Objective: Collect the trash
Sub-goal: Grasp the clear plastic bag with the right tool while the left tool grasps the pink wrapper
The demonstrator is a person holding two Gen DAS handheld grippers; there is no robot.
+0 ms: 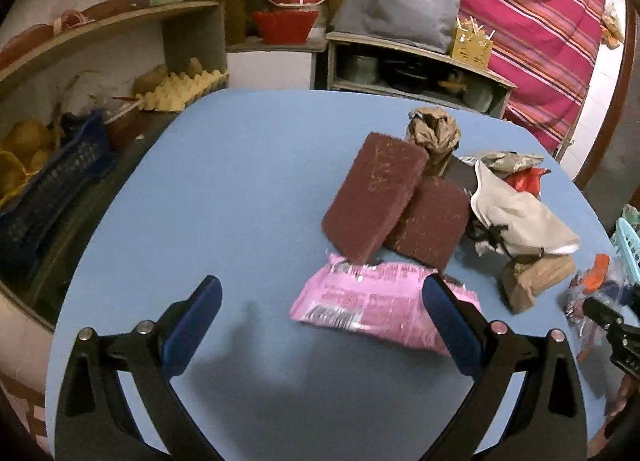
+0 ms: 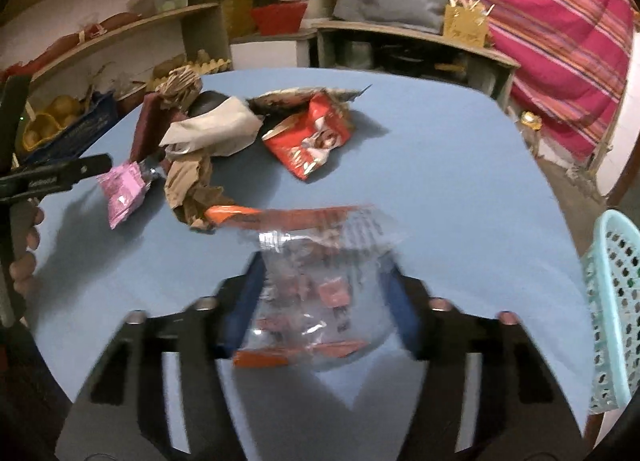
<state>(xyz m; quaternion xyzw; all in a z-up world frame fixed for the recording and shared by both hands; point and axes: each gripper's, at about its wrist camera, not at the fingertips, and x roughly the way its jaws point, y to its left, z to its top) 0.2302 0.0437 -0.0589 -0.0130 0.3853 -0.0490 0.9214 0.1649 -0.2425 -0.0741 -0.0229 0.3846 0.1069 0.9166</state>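
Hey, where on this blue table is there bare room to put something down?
The table's left side is bare, from the maroon pads out to the edge. So is the right side between the red wrapper and the mesh basket. The middle is crowded with wrappers and crumpled paper.

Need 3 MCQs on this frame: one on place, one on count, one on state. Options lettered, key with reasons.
1. Where is the teal basket?
A) at the table's right edge
B) at the table's middle
C) on the shelf

2. How many maroon pads lie on the table?
A) one
B) two
C) four

3. What lies between the right gripper fingers?
A) nothing
B) the pink wrapper
C) the clear bag

Key:
1 A: it stands off the right edge in the right wrist view.
2 B: two overlap above the pink wrapper.
3 C: the bag sits between the blue pads; whether they press it is blurred.
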